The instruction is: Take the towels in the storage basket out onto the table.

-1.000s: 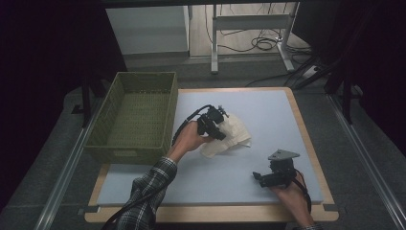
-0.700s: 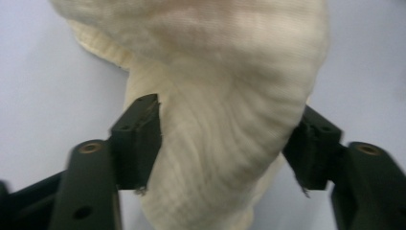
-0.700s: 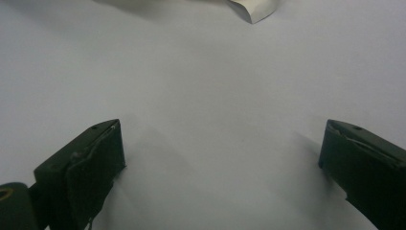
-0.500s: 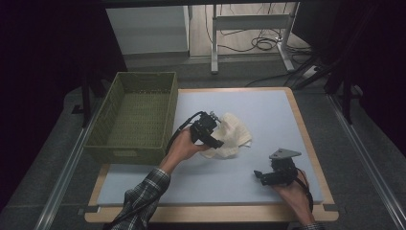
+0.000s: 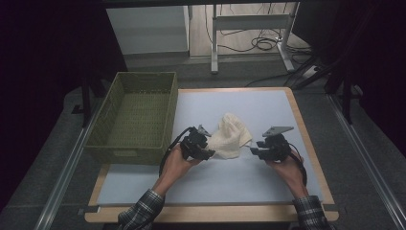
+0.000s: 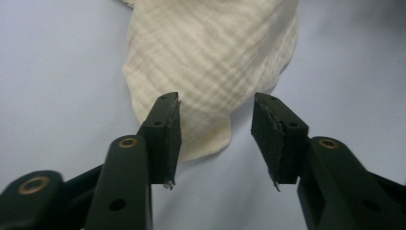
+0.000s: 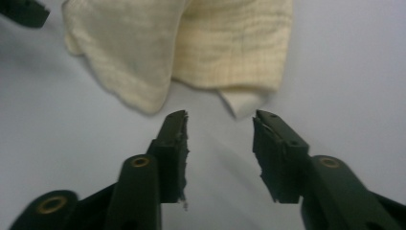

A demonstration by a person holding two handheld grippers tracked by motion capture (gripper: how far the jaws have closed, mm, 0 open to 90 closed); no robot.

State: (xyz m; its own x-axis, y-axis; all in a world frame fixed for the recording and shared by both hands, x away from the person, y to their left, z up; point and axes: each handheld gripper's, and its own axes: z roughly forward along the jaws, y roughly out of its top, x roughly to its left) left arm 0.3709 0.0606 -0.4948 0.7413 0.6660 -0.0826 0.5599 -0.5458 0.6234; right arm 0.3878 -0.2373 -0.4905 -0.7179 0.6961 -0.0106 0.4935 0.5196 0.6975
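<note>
Cloth [image 5: 230, 136] is lying bunched right of the basket [image 5: 135, 120]. Both grippers, left [image 5: 205, 148] and right [image 5: 255, 150], are gaping wide, holding nothing; closing now, they might be pinching only thin edges and slipping.

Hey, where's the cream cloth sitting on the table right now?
In the high view the cream cloth lies crumpled mid-mat, between the left gripper and right gripper, just right of the green basket.

Bare mat [image 5: 268, 110] beyond the cloth [image 5: 231, 136]; basket [image 5: 139, 117] along the left.
</note>
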